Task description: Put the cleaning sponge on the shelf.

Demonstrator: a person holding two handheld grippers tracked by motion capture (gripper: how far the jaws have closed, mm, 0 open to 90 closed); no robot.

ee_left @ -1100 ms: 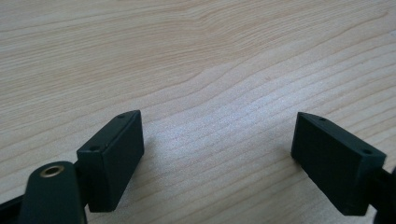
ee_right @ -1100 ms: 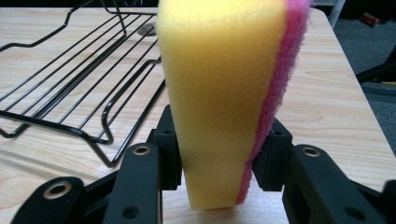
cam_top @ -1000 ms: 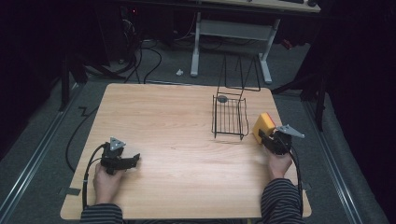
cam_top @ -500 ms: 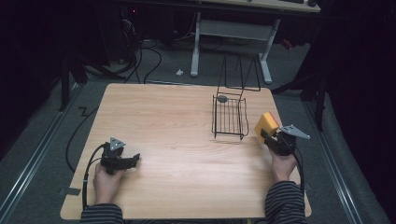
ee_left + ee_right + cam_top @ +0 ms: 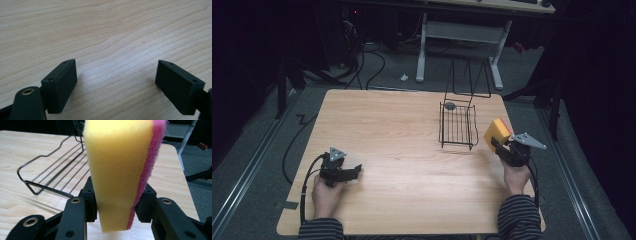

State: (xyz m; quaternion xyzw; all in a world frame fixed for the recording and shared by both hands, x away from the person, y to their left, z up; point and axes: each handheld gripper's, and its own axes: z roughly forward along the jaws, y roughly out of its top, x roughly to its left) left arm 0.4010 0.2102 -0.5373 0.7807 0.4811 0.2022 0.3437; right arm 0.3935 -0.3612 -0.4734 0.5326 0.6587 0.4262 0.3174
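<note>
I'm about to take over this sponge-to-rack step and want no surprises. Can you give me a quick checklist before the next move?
1. Grip: right gripper has its jaws clamped on both faces of the sponge: ok.
2. Sponge clear of the table, held in the air: ok.
3. Wire rack upright on the table, open at the top: ok.
4. Rack floor free: a small grey object sits at its far end; the rest looks bare: ok.
5. Left gripper open, low over bare wood, away from the rack: ok.
6. Whether the sponge will slip: cannot tell.

Yellow sponge [image 5: 117, 170] with pink scouring side stands upright, pinched, beside wire rack [image 5: 458, 125].
</note>
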